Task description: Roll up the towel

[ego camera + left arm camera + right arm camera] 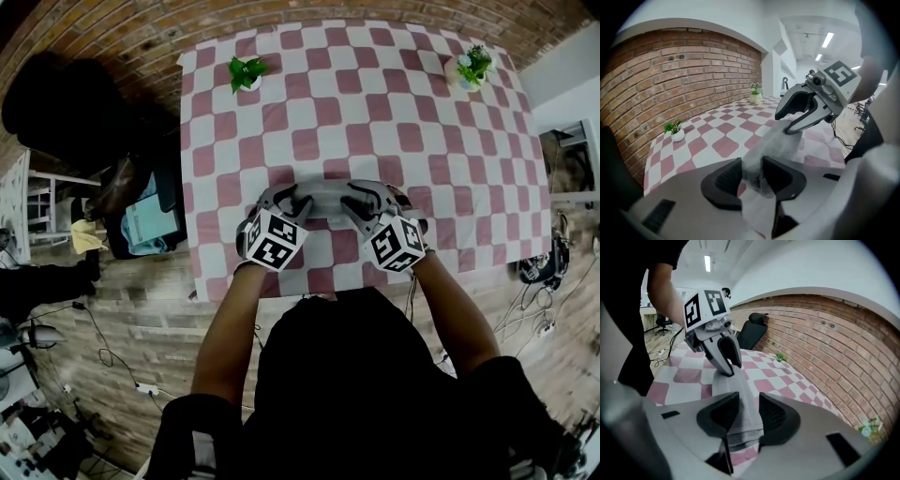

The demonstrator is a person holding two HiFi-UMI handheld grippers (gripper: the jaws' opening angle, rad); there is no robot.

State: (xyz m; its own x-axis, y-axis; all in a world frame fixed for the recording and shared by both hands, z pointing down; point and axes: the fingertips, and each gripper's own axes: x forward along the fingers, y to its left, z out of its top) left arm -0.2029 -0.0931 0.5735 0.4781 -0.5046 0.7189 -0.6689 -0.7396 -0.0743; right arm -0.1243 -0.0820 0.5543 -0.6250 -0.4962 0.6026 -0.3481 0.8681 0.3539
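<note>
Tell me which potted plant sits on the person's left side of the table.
The plant with broad green leaves, at the far left corner of the table. The other plant stands at the far right corner.

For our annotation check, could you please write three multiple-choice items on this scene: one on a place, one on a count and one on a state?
1. Where is the towel?
A. At the table's near edge, between the left hand-held gripper and the right hand-held gripper
B. At the far edge
C. On the floor

2. How many potted plants stand on the table?
A. One
B. Two
C. Four

3. The left hand-held gripper is:
A. Open and empty
B. Shut on the towel
C. Shut on a plant

Answers:
1 A, the towel spans from one gripper to the other.
2 B, one plant stands at each far corner.
3 B, its pads press the towel.
</note>
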